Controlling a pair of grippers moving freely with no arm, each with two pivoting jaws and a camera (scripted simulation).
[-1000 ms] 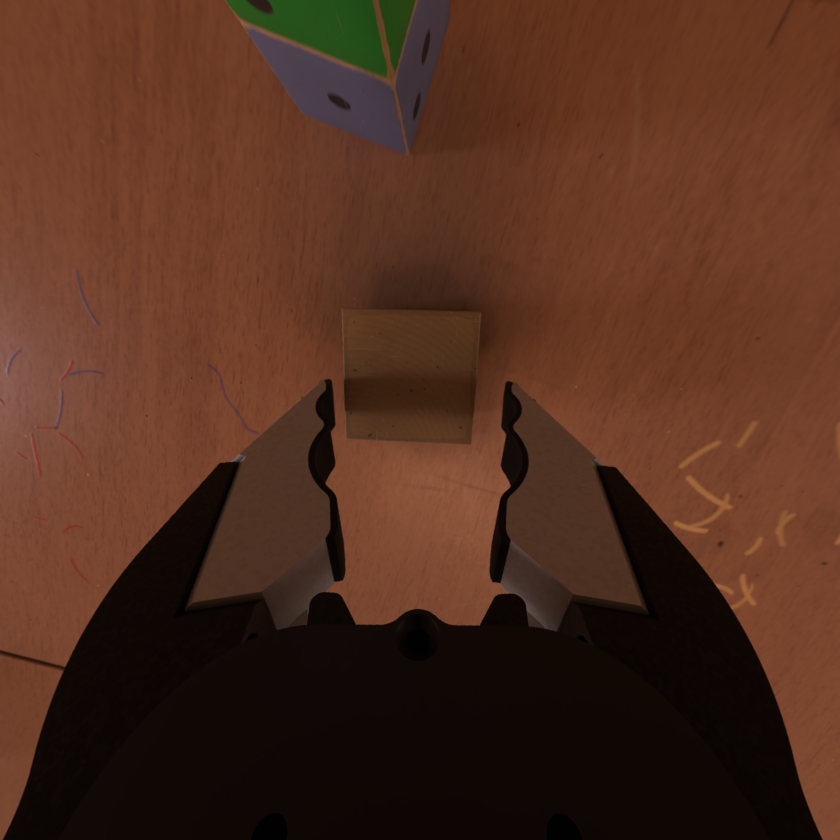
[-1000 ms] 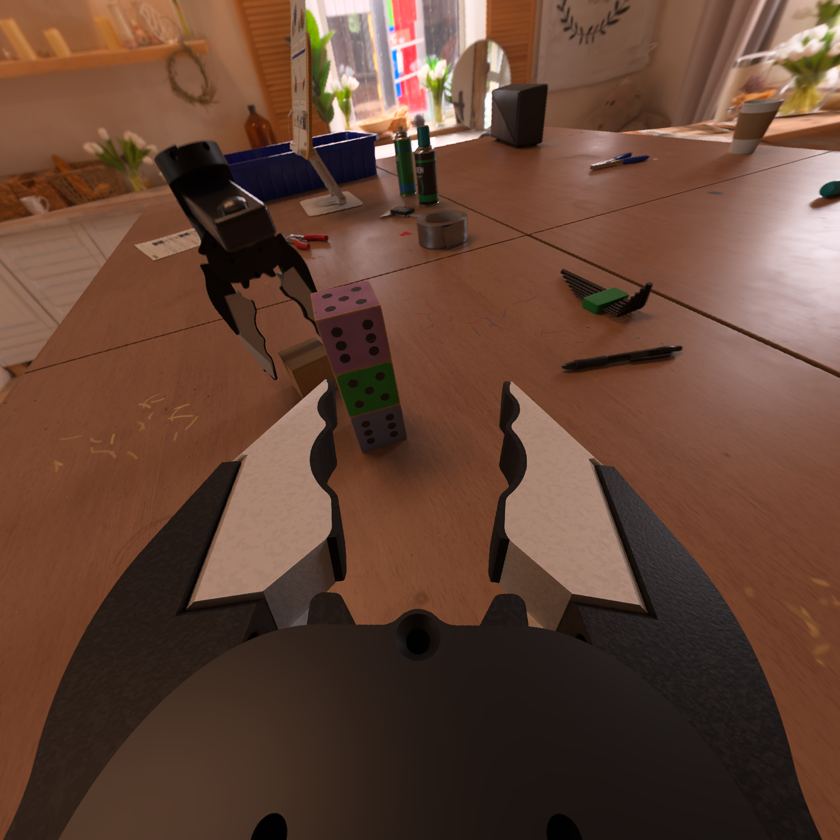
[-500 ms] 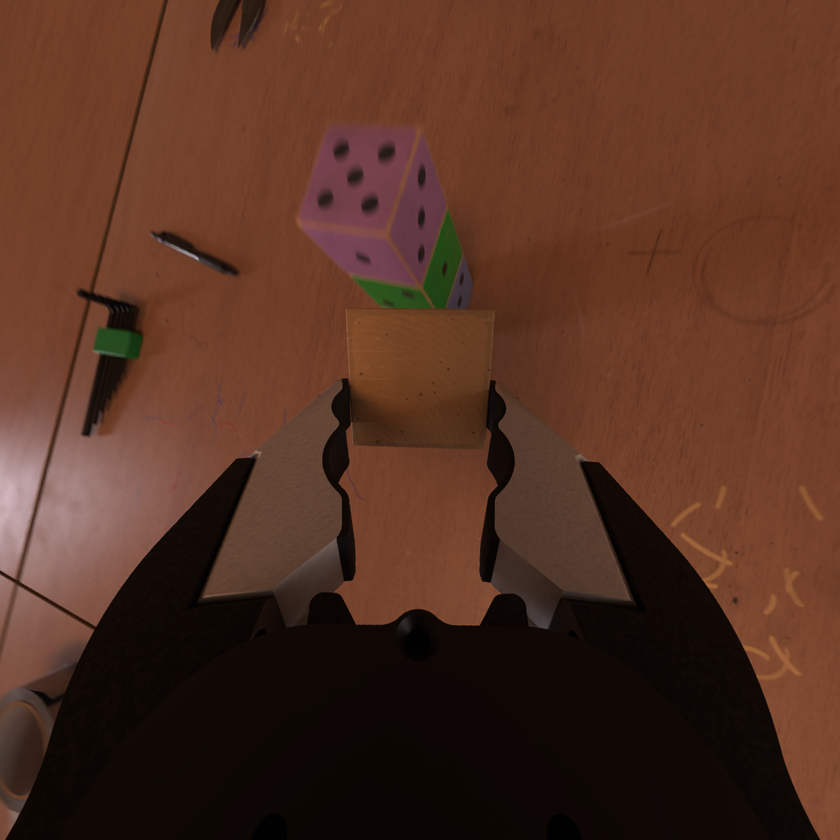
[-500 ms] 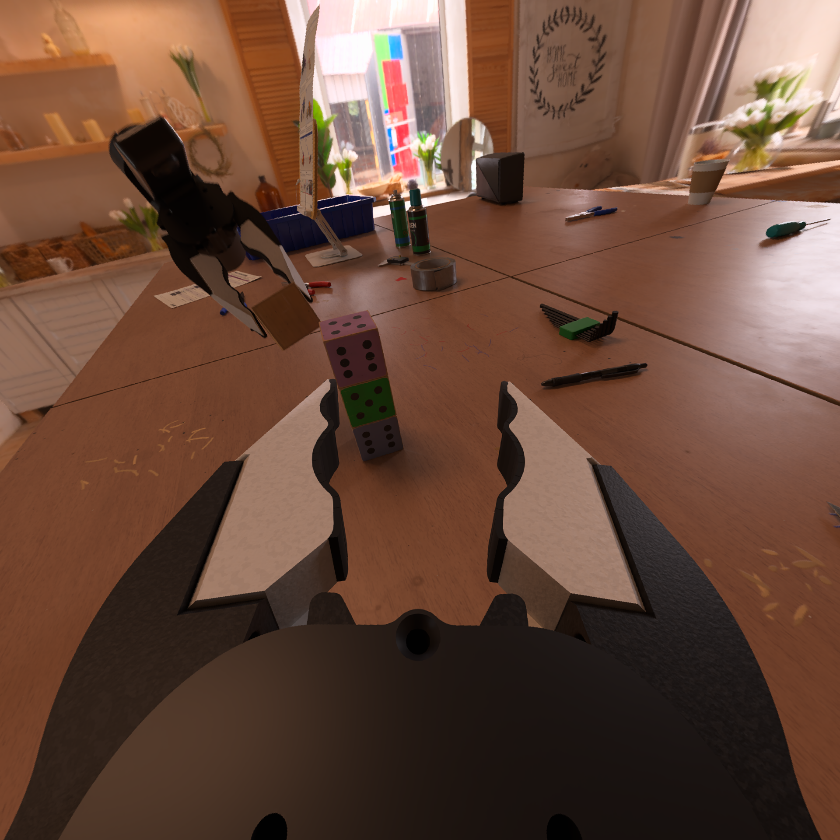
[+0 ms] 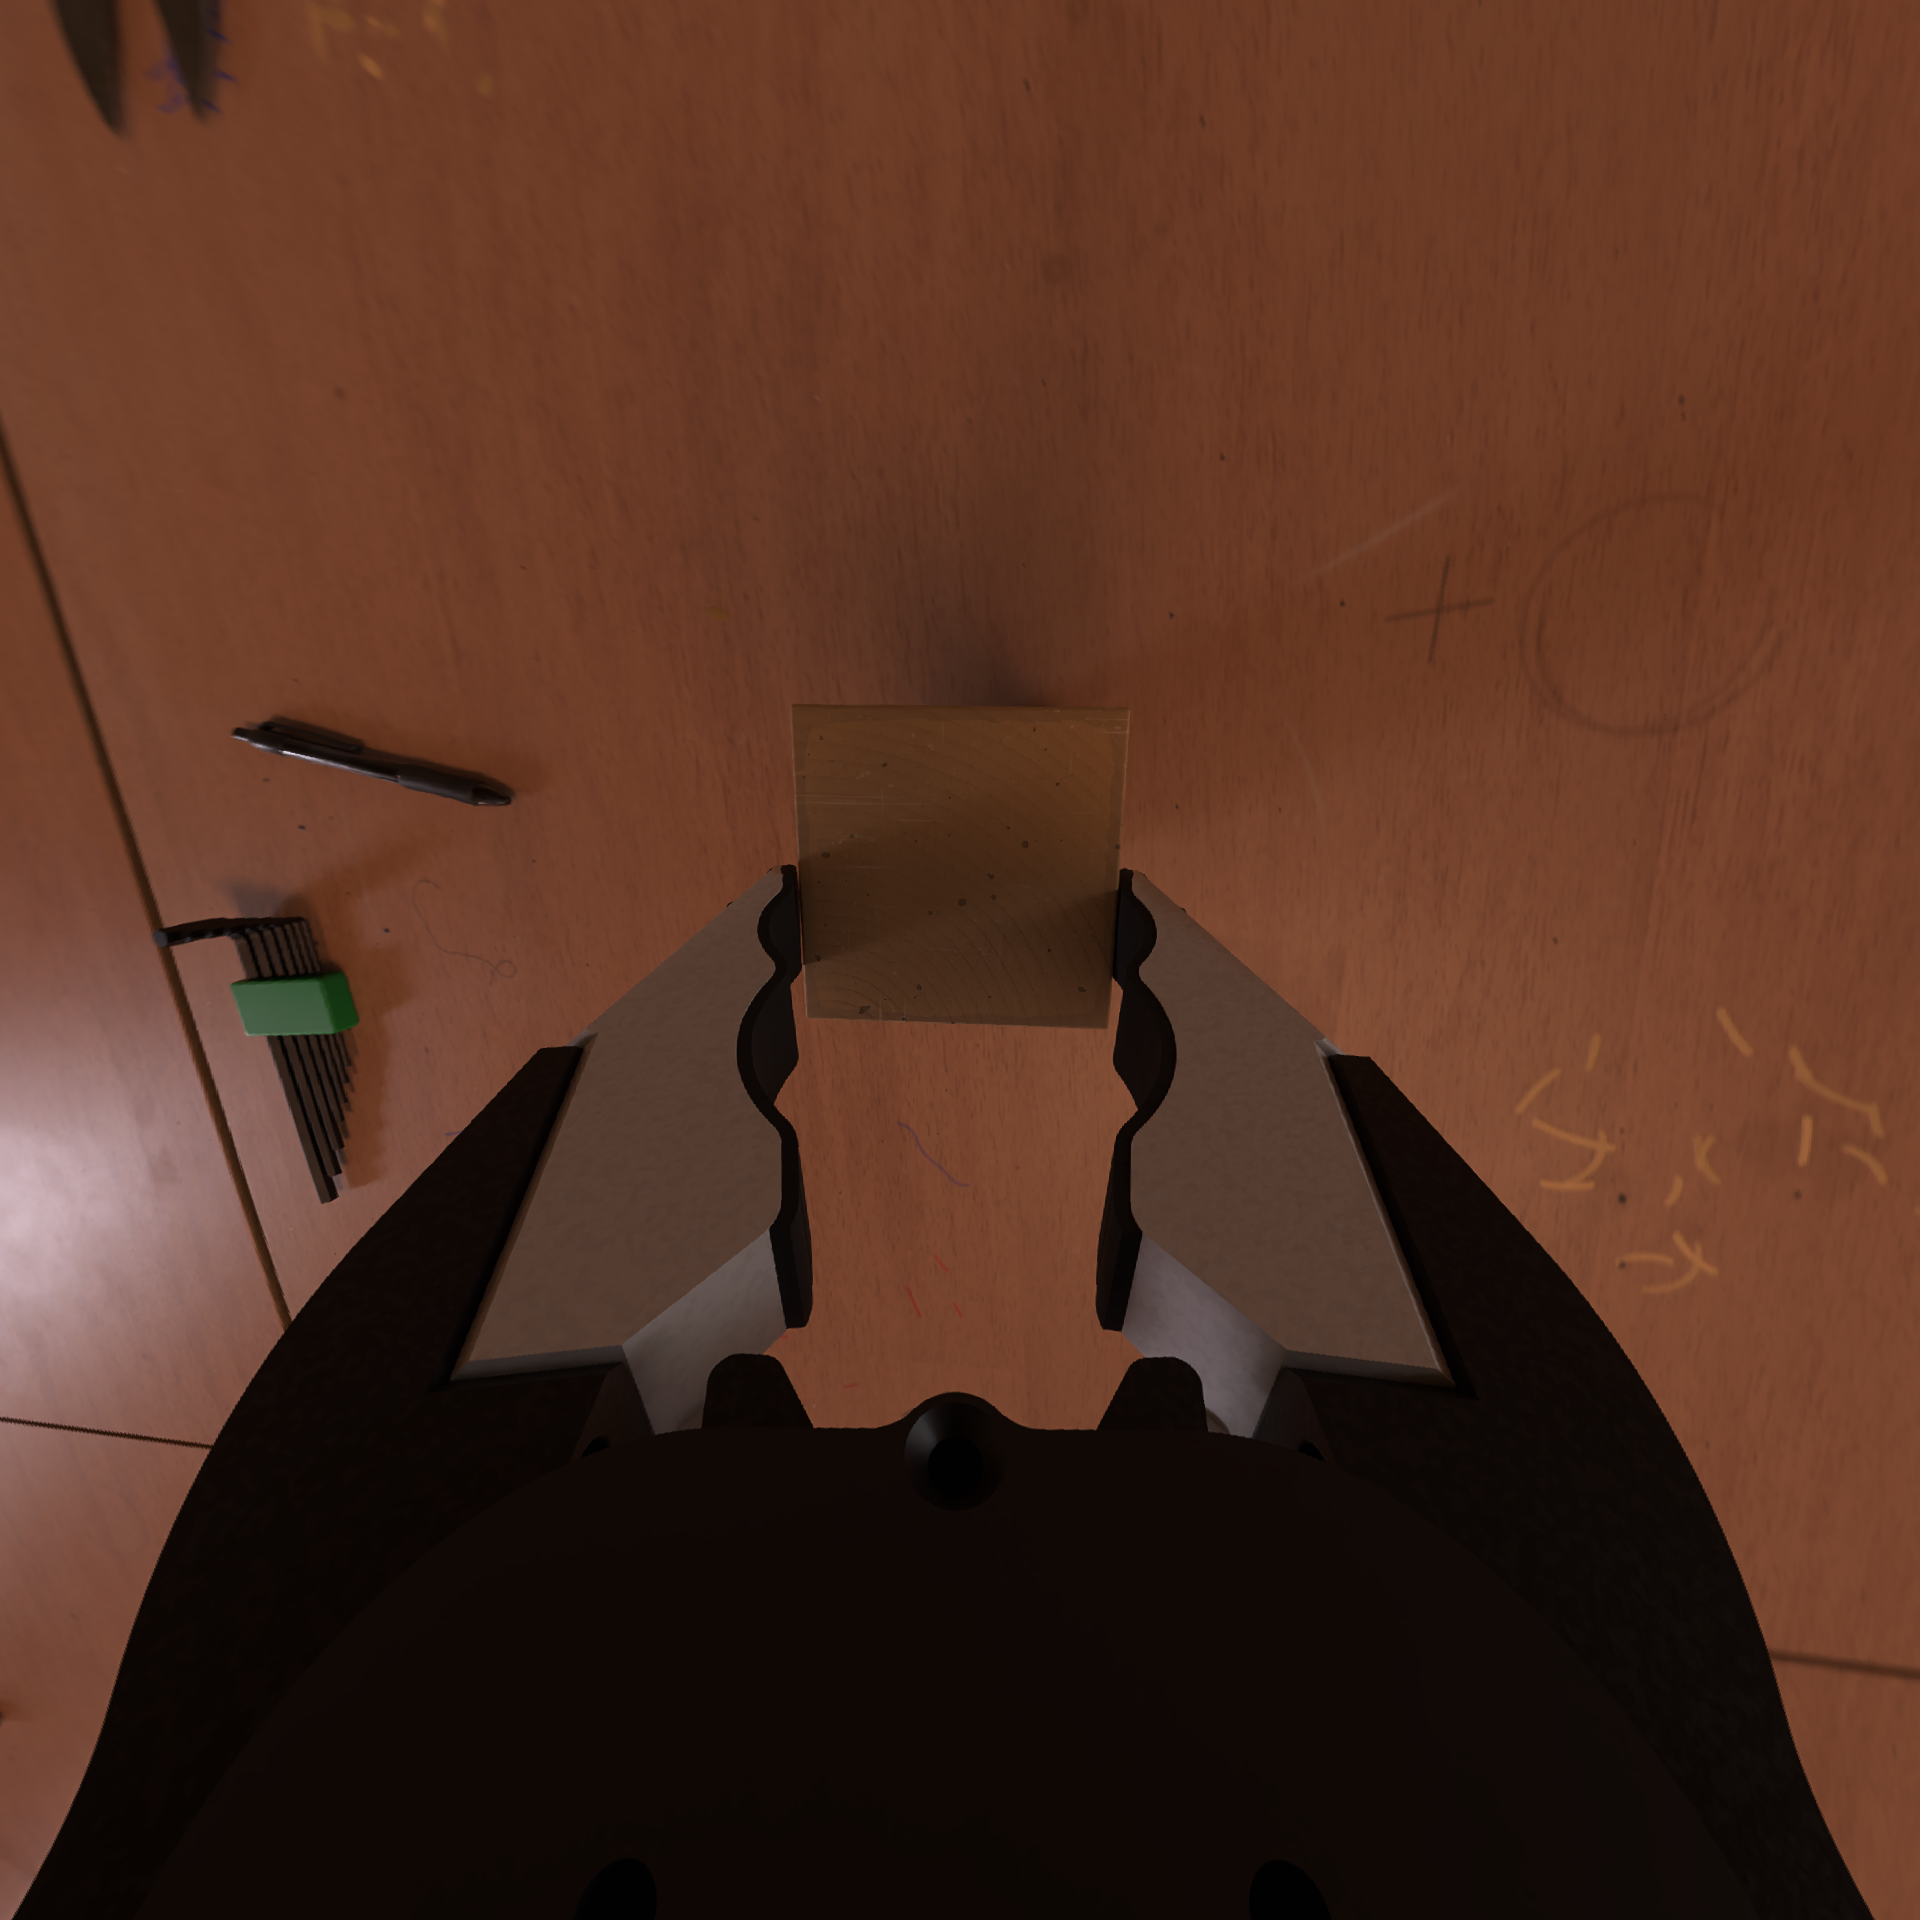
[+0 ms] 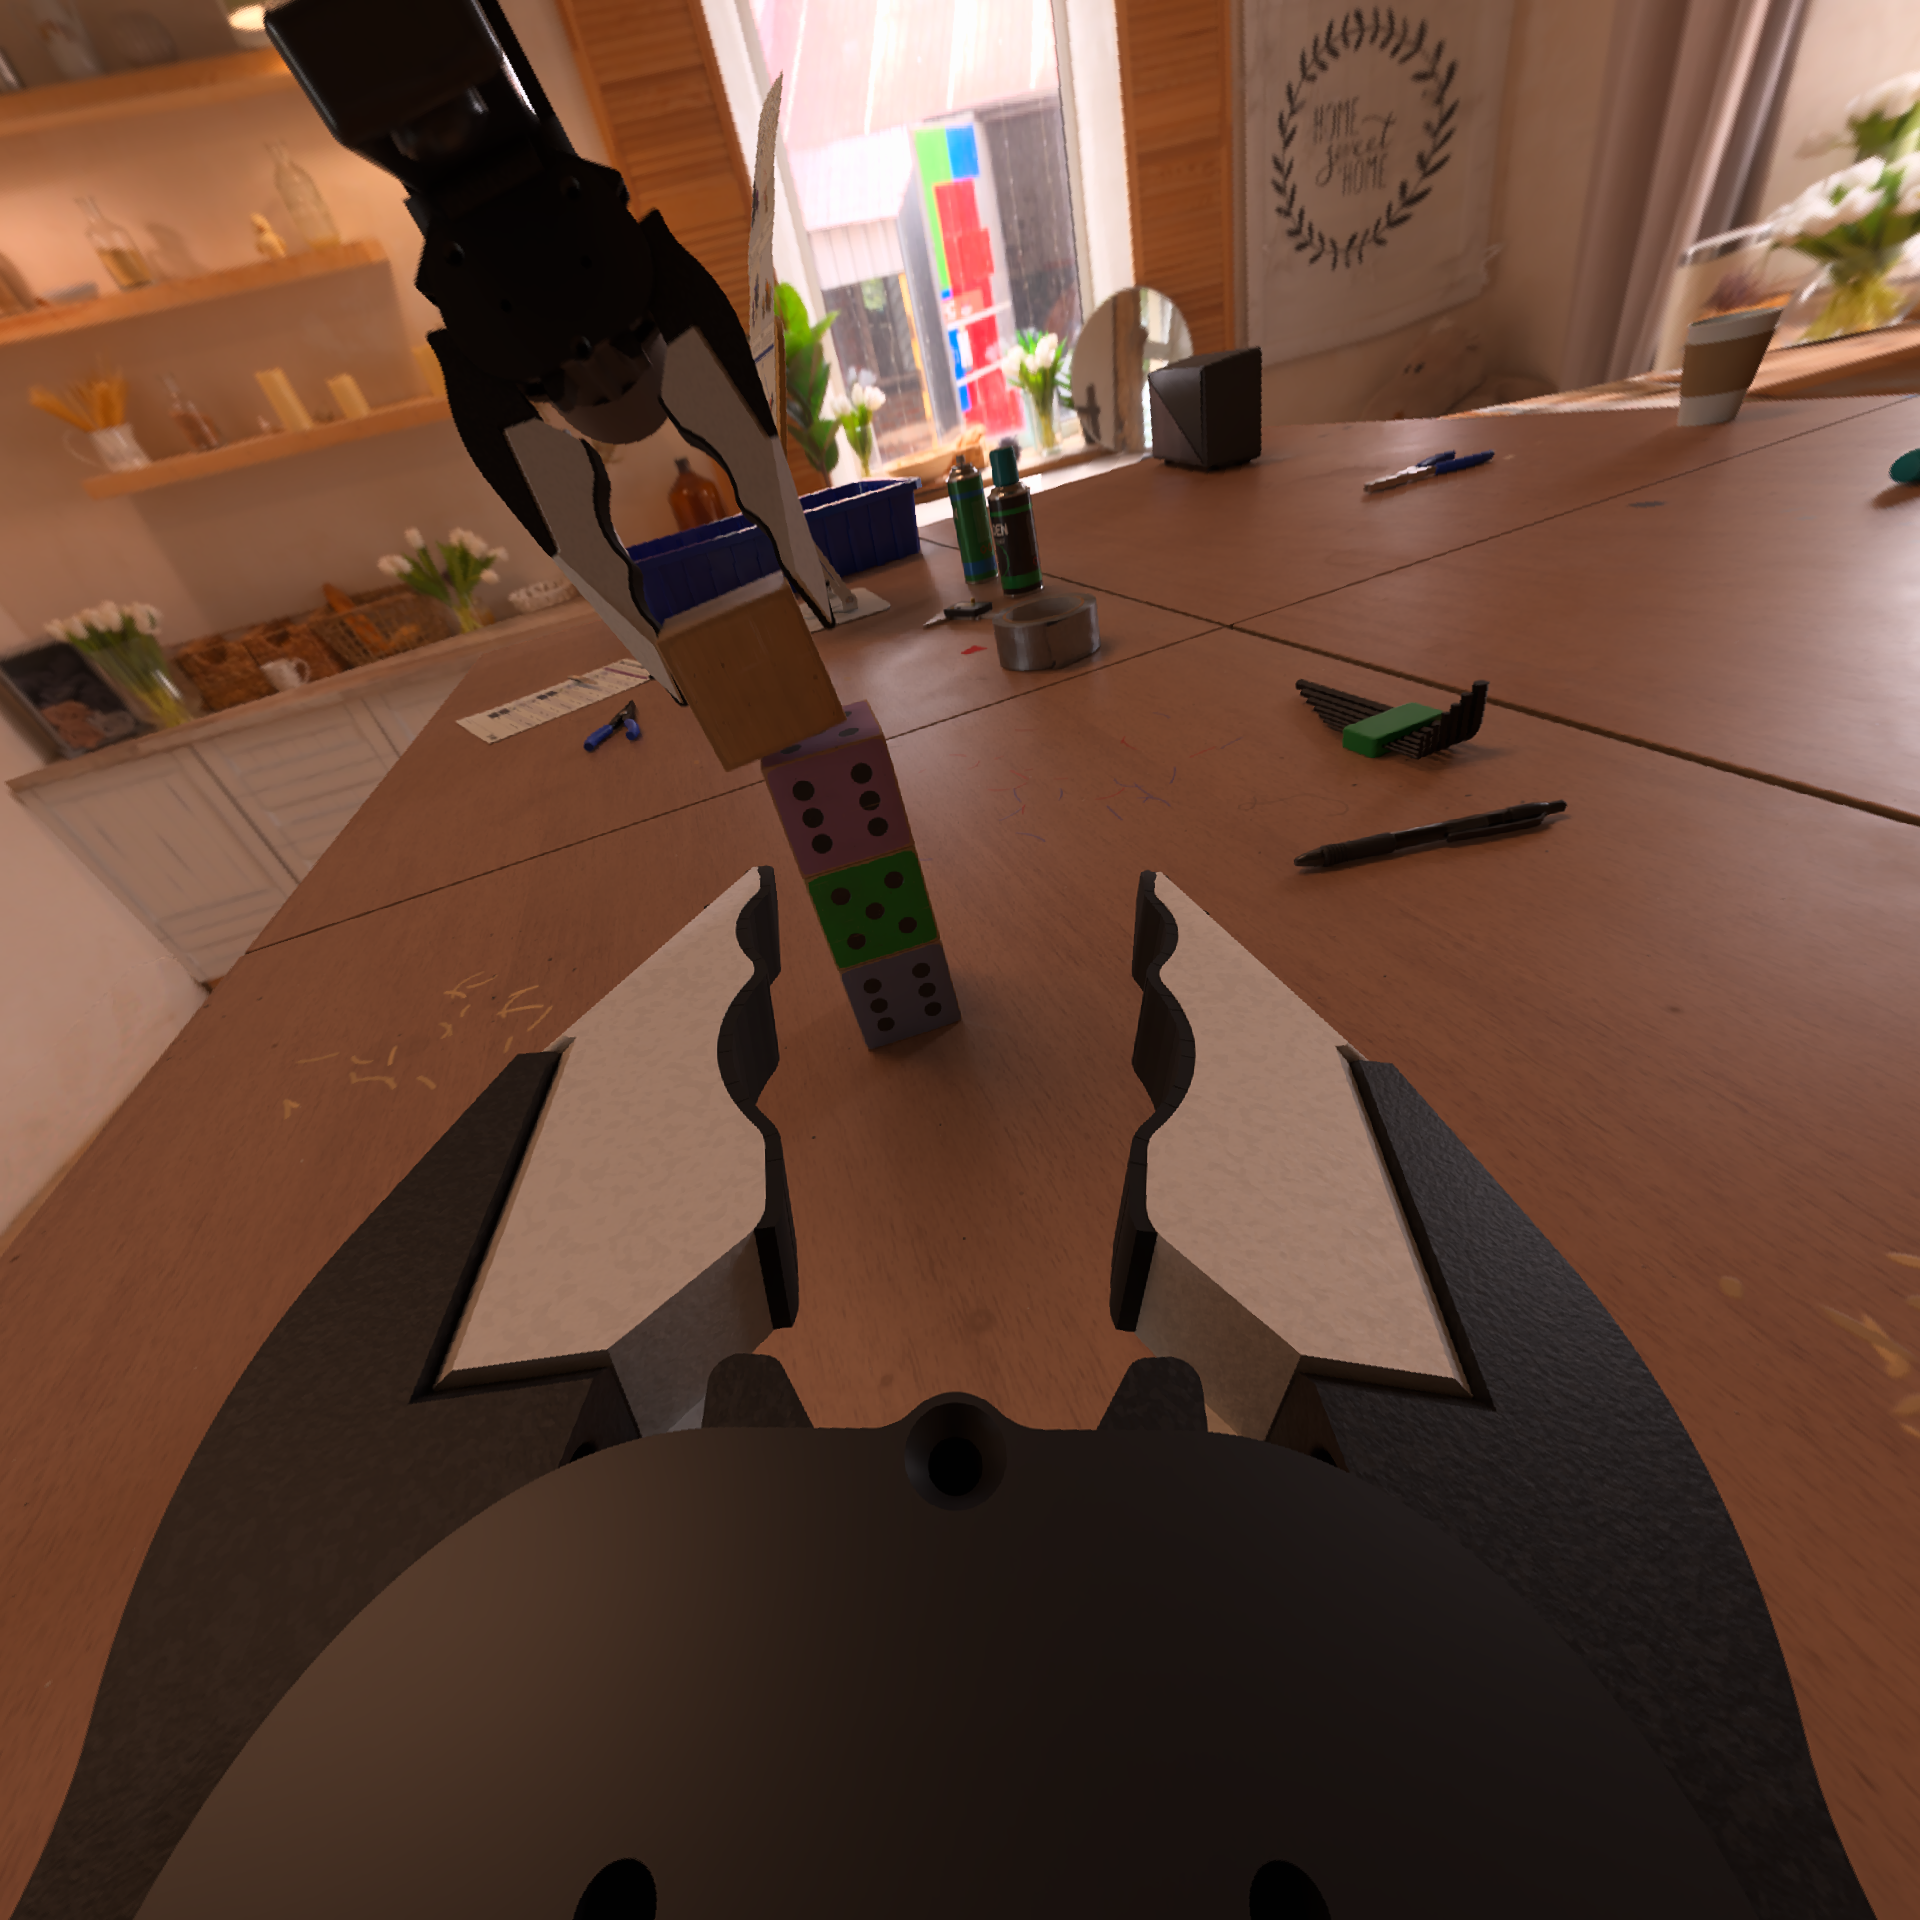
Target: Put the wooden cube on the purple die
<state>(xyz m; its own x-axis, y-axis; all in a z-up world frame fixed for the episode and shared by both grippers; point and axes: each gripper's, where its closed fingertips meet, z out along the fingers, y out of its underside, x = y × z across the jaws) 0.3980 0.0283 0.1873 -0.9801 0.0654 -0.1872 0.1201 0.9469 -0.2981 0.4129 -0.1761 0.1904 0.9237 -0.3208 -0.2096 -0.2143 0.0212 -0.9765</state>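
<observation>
My left gripper (image 5: 958, 883) is shut on the wooden cube (image 5: 958, 862) and points straight down at the table. The cube hides the dice in the left wrist view. In the right wrist view the left gripper (image 6: 727, 634) holds the wooden cube (image 6: 750, 675) tilted, just above the purple die (image 6: 836, 795), at its back left top edge. The purple die tops a stack on a green die (image 6: 873, 906) and a grey-blue die (image 6: 902, 995). My right gripper (image 6: 956, 883) is open and empty, low over the table in front of the stack.
A black pen (image 6: 1429, 831) and a hex key set with a green holder (image 6: 1397, 722) lie right of the stack; both show in the left wrist view, pen (image 5: 374, 764) and keys (image 5: 296, 1029). A tape roll (image 6: 1044, 632), two spray cans (image 6: 992, 525) and a blue bin (image 6: 862, 525) stand farther back.
My left gripper closed on the wooden cube, lifted it off the table and carried it up and right to just above the dice stack. My right gripper stayed open and shifted only slightly.
</observation>
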